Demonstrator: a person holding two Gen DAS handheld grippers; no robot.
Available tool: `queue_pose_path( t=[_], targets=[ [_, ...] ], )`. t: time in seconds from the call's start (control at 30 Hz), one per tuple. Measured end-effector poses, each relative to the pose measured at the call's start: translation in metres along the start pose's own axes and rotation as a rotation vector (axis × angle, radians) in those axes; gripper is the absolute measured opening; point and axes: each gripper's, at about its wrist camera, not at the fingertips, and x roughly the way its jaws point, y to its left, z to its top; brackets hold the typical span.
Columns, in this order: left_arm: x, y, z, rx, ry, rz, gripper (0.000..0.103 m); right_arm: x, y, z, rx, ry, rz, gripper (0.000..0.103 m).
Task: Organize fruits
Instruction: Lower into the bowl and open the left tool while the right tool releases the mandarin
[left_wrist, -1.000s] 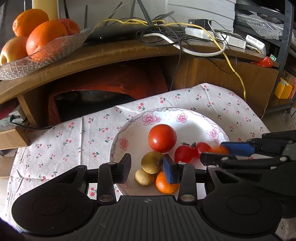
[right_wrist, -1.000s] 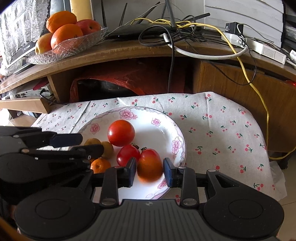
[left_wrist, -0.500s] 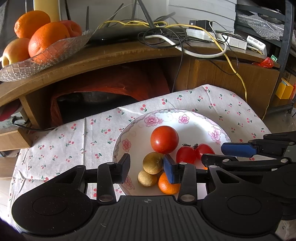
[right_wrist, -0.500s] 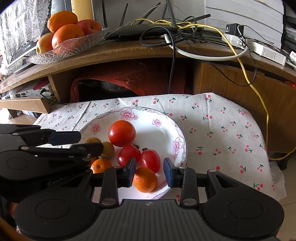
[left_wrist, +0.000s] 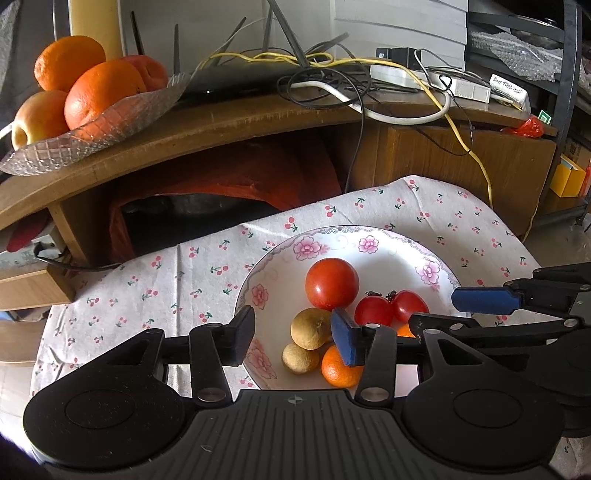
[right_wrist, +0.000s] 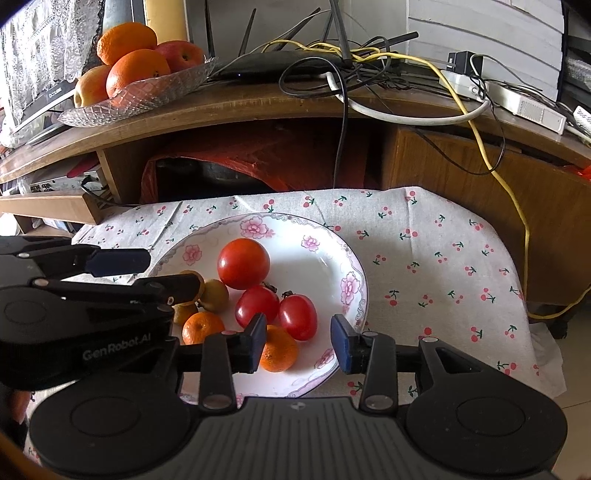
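A floral plate (left_wrist: 388, 258) (right_wrist: 314, 266) on the cherry-print cloth holds a large tomato (left_wrist: 331, 283) (right_wrist: 243, 263), two small tomatoes (left_wrist: 373, 310) (right_wrist: 298, 319), two yellow-brown fruits (left_wrist: 311, 328) (right_wrist: 214, 293) and two mandarins (left_wrist: 338, 367) (right_wrist: 279, 349). My left gripper (left_wrist: 293, 334) hovers open over the plate's near left side, above the brown fruits, gripping nothing. My right gripper (right_wrist: 299, 341) is open over the plate's near right rim, one mandarin lying loose by its left finger. Each gripper also shows in the other's view, left gripper (right_wrist: 147, 275) and right gripper (left_wrist: 465, 310).
A glass dish (left_wrist: 122, 114) (right_wrist: 155, 96) with oranges and apples stands on the wooden shelf behind. Tangled cables (left_wrist: 369, 92), a router and power strips cover the shelf top. A red bag fills the recess under it. The cloth (right_wrist: 424, 258) drapes over the table's right edge.
The mandarin that was between my right gripper's fingers has dropped onto the plate and lies still. The right fingers stand slightly wider. Both grippers have drifted slightly back from the plate.
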Motion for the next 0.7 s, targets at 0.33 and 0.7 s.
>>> queue_pose_path(
  t=[0.33,0.7],
  targets=[
    [-0.008,0.002,0.002,-0.005,-0.015,0.004,0.059,-0.007,0.003,-0.001,-0.010,-0.006,0.000,0.041],
    [-0.023,-0.003,0.000,0.024,-0.035,-0.011,0.067,-0.016,0.012,-0.005,-0.056,-0.010,0.003,0.044]
  ],
)
